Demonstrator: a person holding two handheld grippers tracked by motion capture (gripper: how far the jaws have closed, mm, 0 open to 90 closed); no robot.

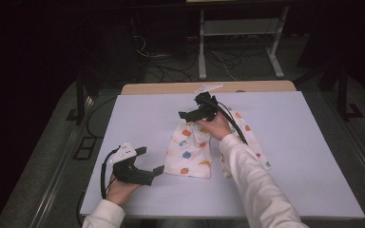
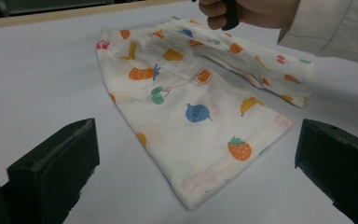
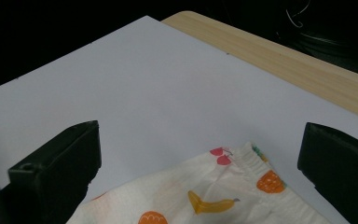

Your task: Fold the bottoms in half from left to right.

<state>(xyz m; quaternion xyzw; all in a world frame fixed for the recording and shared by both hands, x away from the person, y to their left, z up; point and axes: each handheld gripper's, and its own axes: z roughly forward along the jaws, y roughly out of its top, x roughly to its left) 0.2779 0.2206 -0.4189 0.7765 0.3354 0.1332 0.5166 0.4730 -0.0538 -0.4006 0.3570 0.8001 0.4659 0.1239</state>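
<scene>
Both tools are released: the right tool (image 1: 190,115) hovers over the shorts' (image 1: 190,152) waistband, the left tool (image 1: 148,160) beside a leg hem. Best pinch the elastic edge squarely.

Fruit-print shorts (image 1: 190,149) flat on table (image 1: 290,156)

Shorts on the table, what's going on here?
A person holds a gripper in each hand over a white table. A small pair of fruit-print shorts lies flat on it. The right gripper hovers at the waistband end, jaws open, nothing between them. The left gripper sits just off the hem of one leg, jaws also open and apart from the cloth. Nothing is grasped yet.
</scene>
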